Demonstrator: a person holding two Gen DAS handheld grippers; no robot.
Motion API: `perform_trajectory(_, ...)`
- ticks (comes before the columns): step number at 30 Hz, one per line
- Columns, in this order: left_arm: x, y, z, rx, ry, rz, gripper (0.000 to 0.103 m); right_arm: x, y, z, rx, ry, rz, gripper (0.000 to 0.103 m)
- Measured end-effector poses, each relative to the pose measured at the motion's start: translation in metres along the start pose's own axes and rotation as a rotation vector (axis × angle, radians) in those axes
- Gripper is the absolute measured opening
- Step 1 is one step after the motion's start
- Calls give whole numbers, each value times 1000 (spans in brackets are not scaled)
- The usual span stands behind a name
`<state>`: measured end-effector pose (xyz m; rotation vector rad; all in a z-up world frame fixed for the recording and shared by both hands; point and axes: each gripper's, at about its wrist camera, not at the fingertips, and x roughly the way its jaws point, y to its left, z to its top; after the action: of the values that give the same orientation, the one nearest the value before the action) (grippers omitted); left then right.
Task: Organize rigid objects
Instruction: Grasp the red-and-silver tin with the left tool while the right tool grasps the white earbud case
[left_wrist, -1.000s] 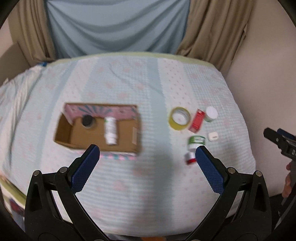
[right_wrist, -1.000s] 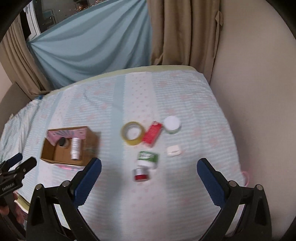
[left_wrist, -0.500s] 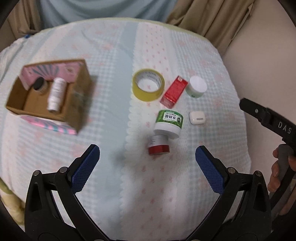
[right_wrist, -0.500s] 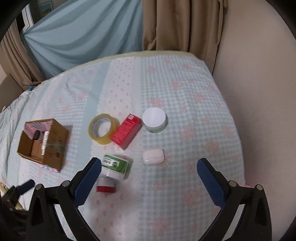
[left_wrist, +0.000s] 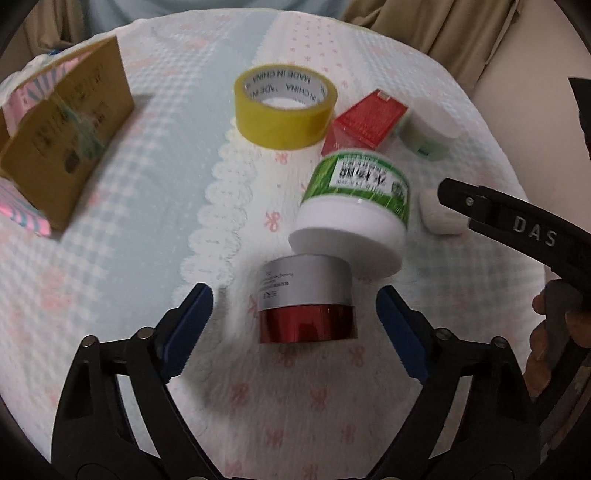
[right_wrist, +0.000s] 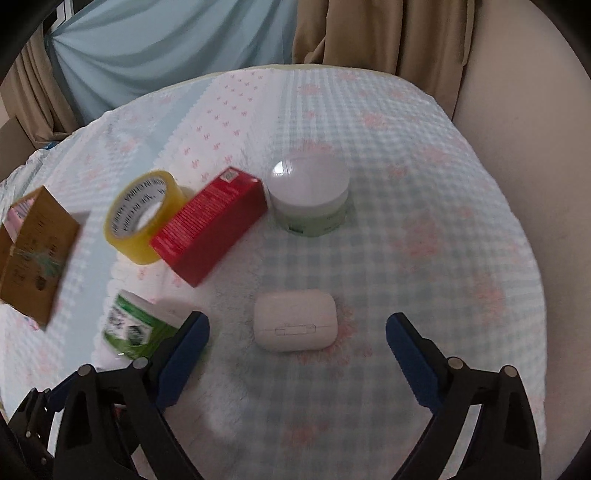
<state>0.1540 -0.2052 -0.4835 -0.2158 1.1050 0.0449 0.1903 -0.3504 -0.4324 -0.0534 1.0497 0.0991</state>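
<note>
Pale checked bedding with pink bows covers the bed (right_wrist: 424, 221), with blue and tan curtains (right_wrist: 166, 48) behind it. Wide open and holding nothing, the left gripper (left_wrist: 293, 317) has the red-and-silver jar (left_wrist: 306, 301) lying on its side between its blue fingers (left_wrist: 188, 325), with clear space on both sides. Just beyond that jar lies the green-labelled tub (left_wrist: 354, 212), touching it; farther ahead are the yellow tape roll (left_wrist: 284, 107) and red box (left_wrist: 364, 123), and the cardboard box (left_wrist: 62, 147) is far off to the left. Equally open and empty, the right gripper (right_wrist: 297, 341) frames the white earbud case (right_wrist: 294, 325), with the white-lidded jar (right_wrist: 309, 194) straight ahead.
</note>
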Motion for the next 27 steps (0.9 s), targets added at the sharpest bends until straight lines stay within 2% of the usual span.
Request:
perform_trajectory(5,11,-6,-3,20,-17,-1,79,26,4,-4,-29,17,-5,81)
perform_trajectory(9,17,-9,0,27,-10,5,62,38,7,-5,-43,16,-19,73)
perform_trajectory(10,18,-9,2,28,-11,7,56,40,7,-5,-42,19,-21,69)
perform_trajectory(11,18,-9,3,29,-11,16,52,42,7,-6,-40,24,-22,61)
perform_trajectory(12,19,-9,4,30,-12,22,50,43,6,-5,-36,30,-22,58)
perform_trajectory(27,10,-3,10,5,-1,19,50,40,5,-2,2,37,-12,56)
